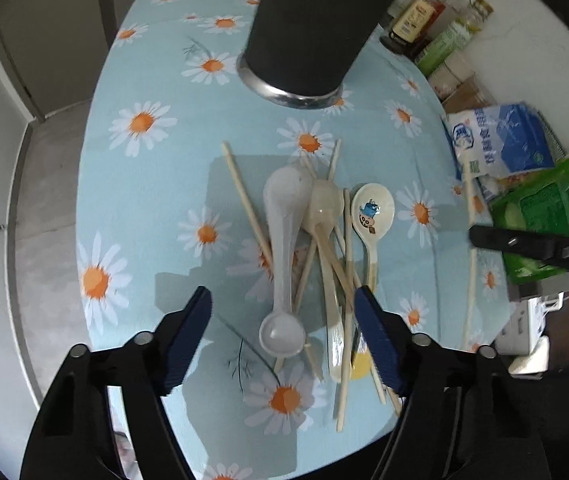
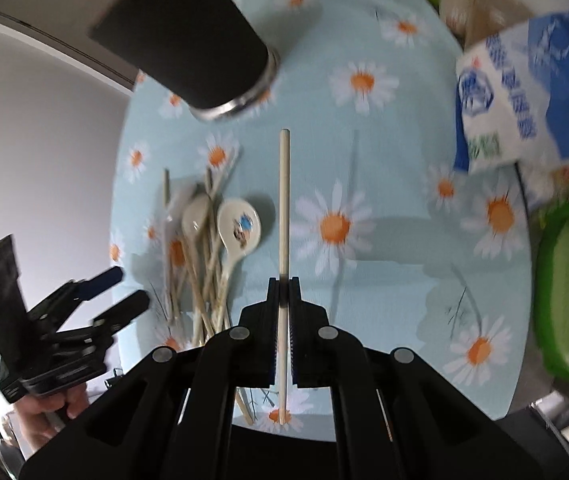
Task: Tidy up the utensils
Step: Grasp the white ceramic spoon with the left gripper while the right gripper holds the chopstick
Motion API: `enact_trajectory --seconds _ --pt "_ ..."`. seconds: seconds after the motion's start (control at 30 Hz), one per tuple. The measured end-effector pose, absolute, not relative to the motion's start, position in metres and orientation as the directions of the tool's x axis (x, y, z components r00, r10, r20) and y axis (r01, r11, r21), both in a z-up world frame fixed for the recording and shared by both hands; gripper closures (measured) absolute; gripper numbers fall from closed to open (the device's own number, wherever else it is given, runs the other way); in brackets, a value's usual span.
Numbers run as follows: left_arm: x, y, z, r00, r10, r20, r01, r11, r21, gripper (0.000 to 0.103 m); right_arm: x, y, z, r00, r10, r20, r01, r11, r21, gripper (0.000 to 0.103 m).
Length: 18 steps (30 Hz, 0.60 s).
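Note:
A pile of wooden chopsticks [image 1: 250,204] and three spoons lies on the daisy tablecloth [image 1: 144,184]: a white spoon [image 1: 284,216], a translucent spoon [image 1: 324,208] and a cream spoon with a cartoon print [image 1: 373,212]. A tall black holder with a metal base [image 1: 308,28] stands behind the pile. My left gripper [image 1: 282,300] is open above the near end of the pile. My right gripper [image 2: 283,282] is shut on a single chopstick [image 2: 284,200], held above the cloth to the right of the pile; it also shows in the left wrist view [image 1: 470,248].
Bottles and jars [image 1: 436,12] line the far right edge. A blue-white bag [image 1: 500,140] and a green packet [image 1: 544,208] lie at the right side. The table's left edge drops to a grey floor [image 1: 48,184].

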<state>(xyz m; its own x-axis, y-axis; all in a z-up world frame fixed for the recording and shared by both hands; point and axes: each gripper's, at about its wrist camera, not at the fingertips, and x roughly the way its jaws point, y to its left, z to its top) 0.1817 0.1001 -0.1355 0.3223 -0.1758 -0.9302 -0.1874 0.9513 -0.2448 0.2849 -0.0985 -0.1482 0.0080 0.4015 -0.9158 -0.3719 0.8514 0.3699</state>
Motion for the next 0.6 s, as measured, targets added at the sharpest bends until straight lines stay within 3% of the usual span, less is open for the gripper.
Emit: enact_trajectory --seconds 0.1,0.2,0.6 --pt "0.194 0.093 -0.143 0.297 -0.167 -0.94 -0.159 0.962 -0.221 0.048 0.288 -0.104 -0.142 0.003 0.442 -0.897 -0.373 0.833 0.409 0.097" --pt "0.206 0.092 -0.153 0.246 -0.159 -0.956 -0.158 0.967 -0.201 0.067 0.288 -0.113 -0.135 0.009 0.464 -0.886 -0.379 0.821 0.427 0.097" --pt "0.234 0.084 -0.166 0.17 -0.071 -0.983 -0.158 0.983 -0.099 0.076 0.305 -0.124 -0.13 -0.006 0.526 -0.85 -0.385 0.784 0.488 0.097"
